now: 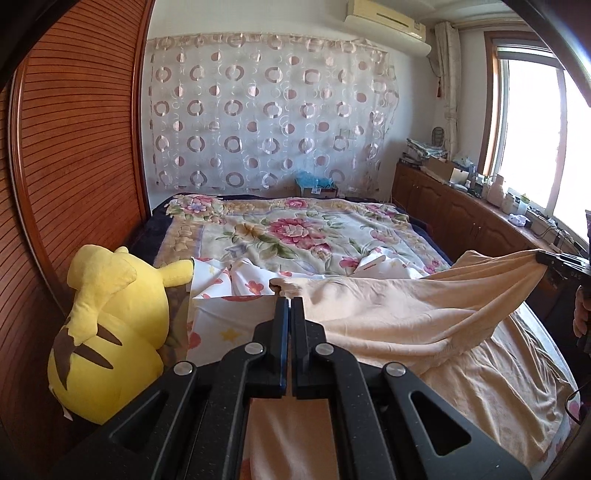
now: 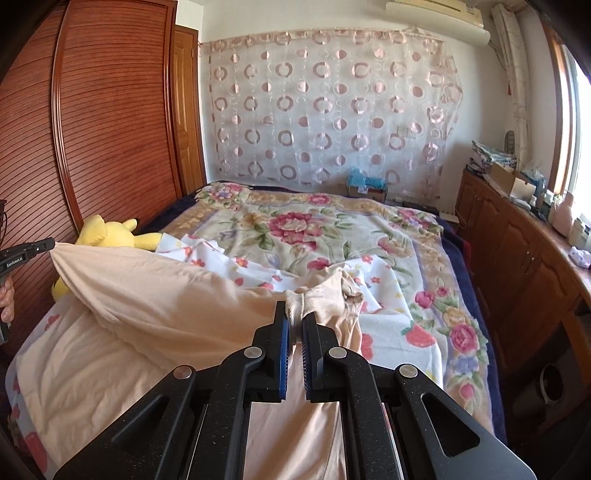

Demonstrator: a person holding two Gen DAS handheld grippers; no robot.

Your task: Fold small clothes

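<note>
So we've got the peach cloth (image 1: 388, 317) lifted off the bed (image 1: 295, 229).
Left gripper (image 1: 290, 301) and right gripper (image 2: 294, 319) each pinch a corner of it.

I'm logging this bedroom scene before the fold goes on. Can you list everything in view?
Garment: one, peach, lifted over the bed, pinched at two corners.
Printed sheet: one, white with red flowers, under the garment.
Blanket: one, floral, covering the bed.
Plush toy: one, yellow, by the wardrobe.
Wardrobe: one, brown slatted wood, beside the bed.
Curtain: one, sheer with circles, back wall.
Cabinet: one, wooden, cluttered top, under the window.
Air conditioner: one, cream, high on the wall.
Left tool: black, shut on the garment.
Right tool: black, shut on the garment.
</note>
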